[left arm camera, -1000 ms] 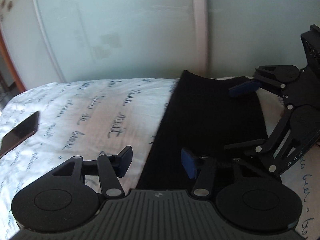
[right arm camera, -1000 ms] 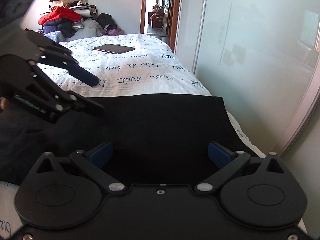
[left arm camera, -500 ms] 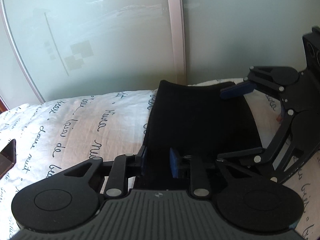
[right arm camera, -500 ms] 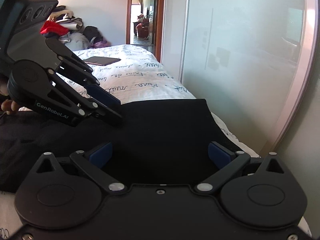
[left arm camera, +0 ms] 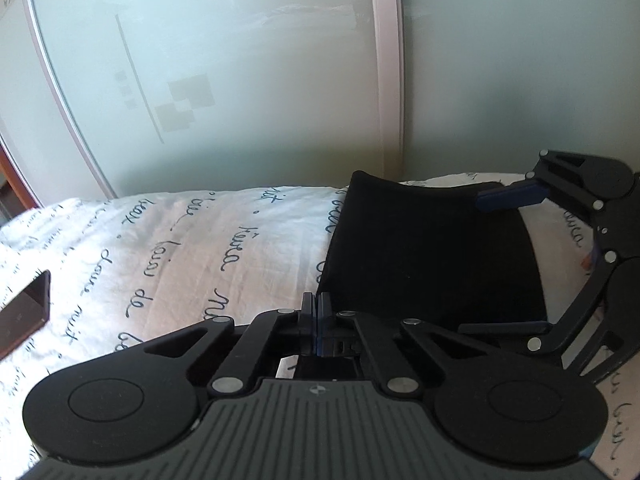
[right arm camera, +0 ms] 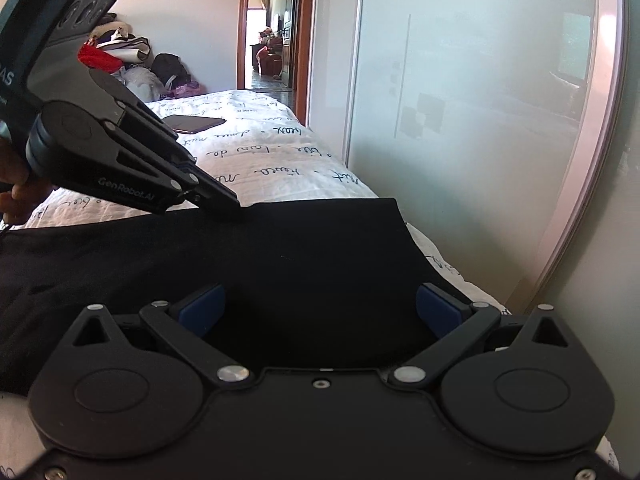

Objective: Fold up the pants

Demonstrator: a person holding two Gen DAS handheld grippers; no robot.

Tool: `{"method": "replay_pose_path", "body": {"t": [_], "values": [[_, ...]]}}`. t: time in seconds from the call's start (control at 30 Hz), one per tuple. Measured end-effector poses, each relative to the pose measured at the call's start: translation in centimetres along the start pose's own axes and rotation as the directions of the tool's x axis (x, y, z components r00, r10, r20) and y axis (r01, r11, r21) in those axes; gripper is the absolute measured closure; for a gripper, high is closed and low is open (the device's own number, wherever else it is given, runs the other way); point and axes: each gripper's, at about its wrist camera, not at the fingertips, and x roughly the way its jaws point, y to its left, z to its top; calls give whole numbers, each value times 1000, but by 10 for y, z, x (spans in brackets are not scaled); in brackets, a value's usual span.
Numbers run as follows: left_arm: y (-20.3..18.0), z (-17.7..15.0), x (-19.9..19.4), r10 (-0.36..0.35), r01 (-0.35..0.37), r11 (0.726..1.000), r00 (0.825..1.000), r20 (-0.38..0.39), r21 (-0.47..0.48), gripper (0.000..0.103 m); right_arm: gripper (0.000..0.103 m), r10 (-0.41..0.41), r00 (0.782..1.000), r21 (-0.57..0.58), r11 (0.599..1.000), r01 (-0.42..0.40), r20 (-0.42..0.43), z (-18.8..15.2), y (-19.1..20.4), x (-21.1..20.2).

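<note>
Black fabric, the pants (right arm camera: 280, 264), lies flat across a bed directly ahead of both claws. Nearest, the right gripper (right arm camera: 318, 308) hovers low over the cloth with its 2 blue-padded fingers (right arm camera: 202, 306) spread wide apart, holding nothing. To its left and a little farther on, the left gripper (left arm camera: 316, 312) has its fingers pressed together, pinching the long edge of the pants where cloth meets the bedspread (left arm camera: 180, 248). That bedspread is white with dark cursive writing. Farther left of the left claw, a dark flat phone (right arm camera: 196, 123) rests on it. Beyond the pants' far end stands a frosted sliding door (left arm camera: 220, 80). Farthest off, past the phone, clothes (right arm camera: 120, 60) are piled against a wall.
</note>
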Motion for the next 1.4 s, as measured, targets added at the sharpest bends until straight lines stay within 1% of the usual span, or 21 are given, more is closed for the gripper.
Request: {"method": "replay_pose_path", "body": {"t": [0.13,0.2,0.23,0.33,0.4,0.47,0.53,0.57,0.67,0.77,0.83,0.87,0.9,0.97,1.03,1.13,1.17,1.23,1.3,1.37,1.4], "values": [[-3,0,3,47,-47,999,999,8,8,101,0,2,1000,13,1000,-2,-1,0,-2,-1],[-1,3,3,120,-120,993,993,16,-15,101,0,-17,1000,22,1000,17,6,1,-3,-6],[-1,4,-1,121,-120,992,992,24,-23,102,0,-30,999,24,999,30,14,1,-5,-10],[-7,13,-15,-8,13,998,997,80,-60,98,0,-56,998,2,998,56,23,0,-9,-24],[-18,19,-14,-106,109,993,991,79,-41,83,0,-31,999,5,1000,31,11,-1,-12,-30],[-30,22,-3,-151,152,988,987,46,-14,85,0,30,1000,23,999,-30,-2,-1,-16,-33],[-37,23,14,-107,107,994,994,11,7,86,0,61,998,18,998,-61,-20,-3,-16,-32],[-37,23,21,-85,85,996,996,7,0,87,0,47,999,5,999,-47,-27,-4,-14,-30],[-26,23,34,-70,72,995,997,38,-61,90,0,-11,998,-55,998,8,-54,-8,-11,-17],[-29,31,35,-25,28,998,998,52,-55,94,0,-8,999,-5,1000,8,-49,-5,-16,-18],[-35,35,25,-16,19,999,995,97,-34,91,0,-10,1000,-6,1000,10,-14,-4,-17,-27],[-38,37,23,-27,30,999,992,120,-22,84,0,-1,1000,-16,1000,0,-13,-4,-17,-30],[-40,38,25,-28,29,1000,992,120,-10,83,0,19,1000,-31,999,-20,-23,-5,-16,-30],[-47,40,44,6,-8,1000,998,57,29,80,0,55,997,-45,997,-57,-49,-8,-16,-24],[-51,39,53,29,-33,998,997,71,51,78,0,76,995,-36,996,-79,-70,-11,-19,-15],[-46,44,40,55,-55,998,996,76,-9,76,0,73,993,30,997,-70,-94,-9,-30,-8],[-47,42,29,89,-89,996,993,82,-4,74,0,33,995,32,999,-30,-97,-6,-31,-11],[-50,31,-3,196,-197,980,978,73,14,55,1,-17,998,15,1000,18,-61,-5,-31,-24],[-51,11,-35,335,-335,942,942,-20,4,22,1,33,999,27,999,-32,-30,-3,-30,-36],[-54,-17,-67,420,-423,906,905,-69,-30,18,0,131,991,31,991,-131,-25,2,-24,-39],[-56,-33,-82,437,-441,897,896,-82,-44,18,0,182,983,17,983,-182,-37,5,-18,-36]]}}
